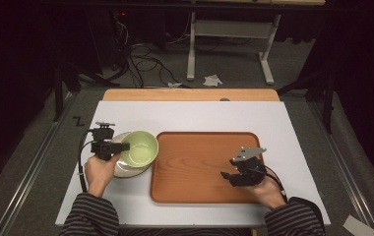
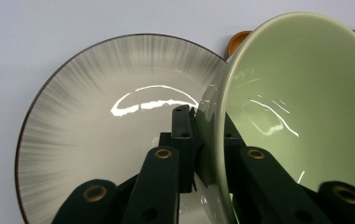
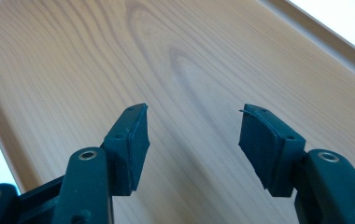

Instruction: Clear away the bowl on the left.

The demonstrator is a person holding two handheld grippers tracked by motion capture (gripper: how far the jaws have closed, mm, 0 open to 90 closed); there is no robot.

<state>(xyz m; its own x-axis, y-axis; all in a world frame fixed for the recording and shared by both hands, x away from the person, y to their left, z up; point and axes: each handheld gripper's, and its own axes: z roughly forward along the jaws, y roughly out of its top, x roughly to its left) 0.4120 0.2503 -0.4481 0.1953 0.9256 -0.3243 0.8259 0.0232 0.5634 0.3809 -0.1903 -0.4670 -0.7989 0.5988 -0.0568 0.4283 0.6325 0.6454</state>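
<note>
Left gripper (image 1: 124, 146) clamped on near rim of green bowl (image 1: 140, 147); bowl tilted, resting on grey streaked plate (image 2: 96, 116), just left of wooden tray (image 1: 202, 196) on white table (image 1: 200, 115). Right gripper (image 3: 193, 140) held over bare tray floor, jaws spread apart, nothing between pads.

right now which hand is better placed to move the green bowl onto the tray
Left. Its tongs are shut on the green bowl rim, over the plate. The right tongs hang open over the tray.
</note>
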